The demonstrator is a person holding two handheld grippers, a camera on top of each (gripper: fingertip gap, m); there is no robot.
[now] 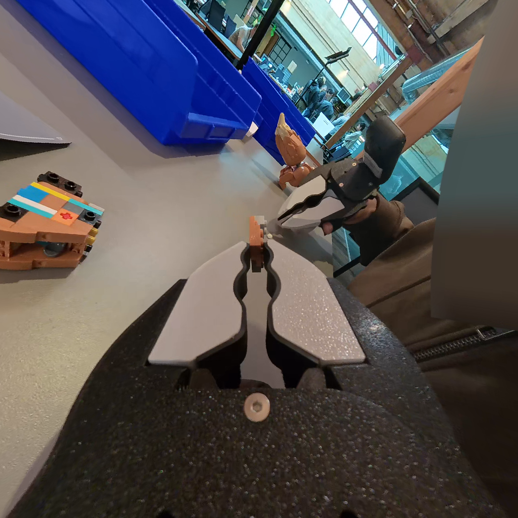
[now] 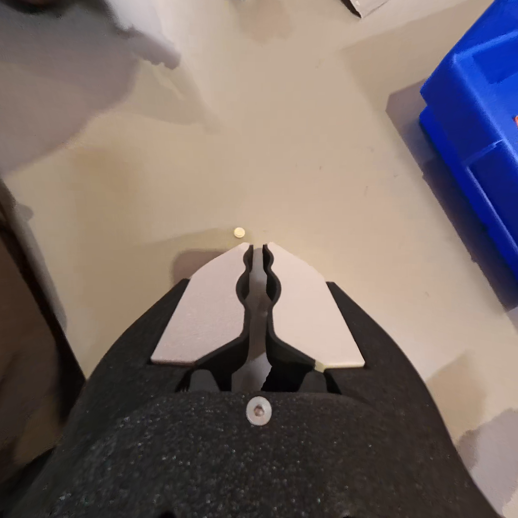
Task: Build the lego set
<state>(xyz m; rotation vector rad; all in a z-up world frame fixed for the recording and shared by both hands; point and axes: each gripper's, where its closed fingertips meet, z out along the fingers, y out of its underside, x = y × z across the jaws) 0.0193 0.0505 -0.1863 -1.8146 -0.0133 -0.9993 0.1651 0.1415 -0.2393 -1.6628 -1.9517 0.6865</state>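
My left gripper (image 1: 256, 246) is shut on a small brown and grey lego sub-assembly (image 1: 257, 241), held upright just above the grey table (image 1: 157, 224). A tiny pale round stud (image 1: 269, 236) lies on the table right beside it; it also shows in the right wrist view (image 2: 239, 232), just ahead and left of my right gripper's tips. My right gripper (image 2: 258, 246) is nearly closed with a thin gap and holds nothing; in the left wrist view (image 1: 281, 221) it points at the stud from the right. A larger brown lego build (image 1: 47, 224) with coloured tiles lies at the left.
Blue storage bins (image 1: 157, 75) line the far side of the table, one also at the right in the right wrist view (image 2: 482, 134). A brown lego figure (image 1: 291, 157) stands near the bins. A dark sheet (image 1: 25, 131) lies at far left. A person's brown sleeve (image 1: 392, 252) is at right. There is about 20 cm between the tips of the two grippers.
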